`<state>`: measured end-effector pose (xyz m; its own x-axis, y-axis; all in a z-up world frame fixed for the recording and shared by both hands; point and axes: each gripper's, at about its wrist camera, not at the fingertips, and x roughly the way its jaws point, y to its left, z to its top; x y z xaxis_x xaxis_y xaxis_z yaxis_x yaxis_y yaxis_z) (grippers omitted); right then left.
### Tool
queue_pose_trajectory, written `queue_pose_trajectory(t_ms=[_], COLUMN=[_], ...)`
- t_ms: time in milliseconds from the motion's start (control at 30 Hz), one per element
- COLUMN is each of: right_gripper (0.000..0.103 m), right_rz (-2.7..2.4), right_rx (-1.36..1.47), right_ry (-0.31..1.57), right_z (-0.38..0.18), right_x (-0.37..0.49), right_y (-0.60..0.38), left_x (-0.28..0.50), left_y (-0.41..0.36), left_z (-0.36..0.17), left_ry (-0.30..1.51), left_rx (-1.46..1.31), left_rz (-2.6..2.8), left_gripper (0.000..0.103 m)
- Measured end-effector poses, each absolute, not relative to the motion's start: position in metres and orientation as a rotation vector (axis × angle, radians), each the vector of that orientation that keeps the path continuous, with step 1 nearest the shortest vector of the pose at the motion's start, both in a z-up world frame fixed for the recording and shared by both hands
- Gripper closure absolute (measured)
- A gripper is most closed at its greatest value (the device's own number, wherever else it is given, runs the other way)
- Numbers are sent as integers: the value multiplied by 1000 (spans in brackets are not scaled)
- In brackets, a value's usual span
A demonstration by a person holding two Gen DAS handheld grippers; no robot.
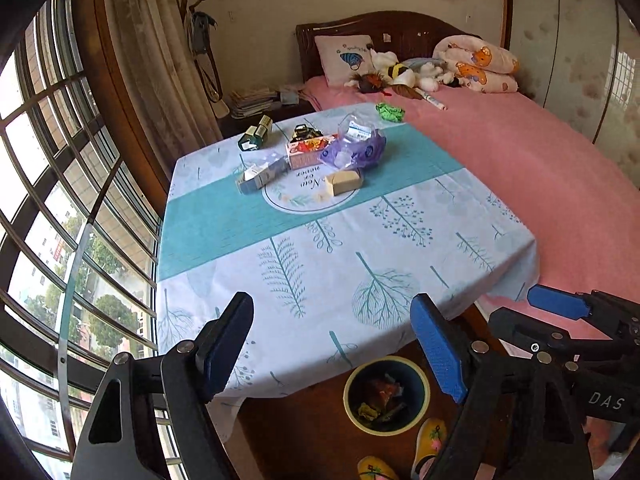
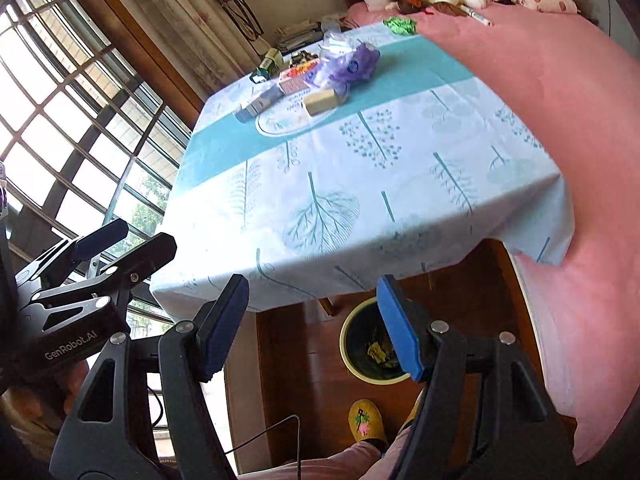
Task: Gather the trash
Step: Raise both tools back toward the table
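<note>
Several pieces of trash lie at the table's far side: a yellow box point(image 1: 344, 182) point(image 2: 321, 101), a purple plastic bag point(image 1: 357, 152) point(image 2: 349, 65), a red and pink carton point(image 1: 308, 153) point(image 2: 295, 77), a grey box point(image 1: 260, 176) point(image 2: 258, 105), a green box point(image 1: 255, 133) point(image 2: 266, 65) and green crumpled paper point(image 1: 390, 111) point(image 2: 399, 25). A trash bin point(image 1: 386, 400) point(image 2: 370, 350) with scraps inside stands on the floor under the near table edge. My left gripper point(image 1: 332, 340) is open and empty above the near edge. My right gripper point(image 2: 312, 322) is open and empty, beside it above the bin.
The table has a blue and white leaf-pattern cloth point(image 1: 320, 256) point(image 2: 340, 184). A bed with a pink sheet point(image 1: 540, 168) point(image 2: 560, 100) runs along the right, with a pillow and toys. A barred window point(image 1: 60, 200) is at left. Yellow slippers point(image 2: 366, 420) are on the wooden floor.
</note>
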<state>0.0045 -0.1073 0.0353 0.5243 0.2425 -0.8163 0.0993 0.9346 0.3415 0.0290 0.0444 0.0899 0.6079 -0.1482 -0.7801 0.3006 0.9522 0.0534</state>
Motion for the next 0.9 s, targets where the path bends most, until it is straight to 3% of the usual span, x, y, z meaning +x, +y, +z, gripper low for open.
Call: queue_pose_trajectory(t_ms=[133,433,900], right_gripper=[39,39,40], right_rz=[91,71,115], right_rx=[347,335,327], right_ry=[960,934,973], right_z=[71,94,57], right_x=[9,27,148], right_y=[-104,-104,-152], left_x=[35,57,170], left_y=[50,61,15], left_z=[107,117,83], left_ry=[864,900,943], left_rx=[182,92,110], left_rz=[-249,-236,-107], left_gripper=[20,20,20])
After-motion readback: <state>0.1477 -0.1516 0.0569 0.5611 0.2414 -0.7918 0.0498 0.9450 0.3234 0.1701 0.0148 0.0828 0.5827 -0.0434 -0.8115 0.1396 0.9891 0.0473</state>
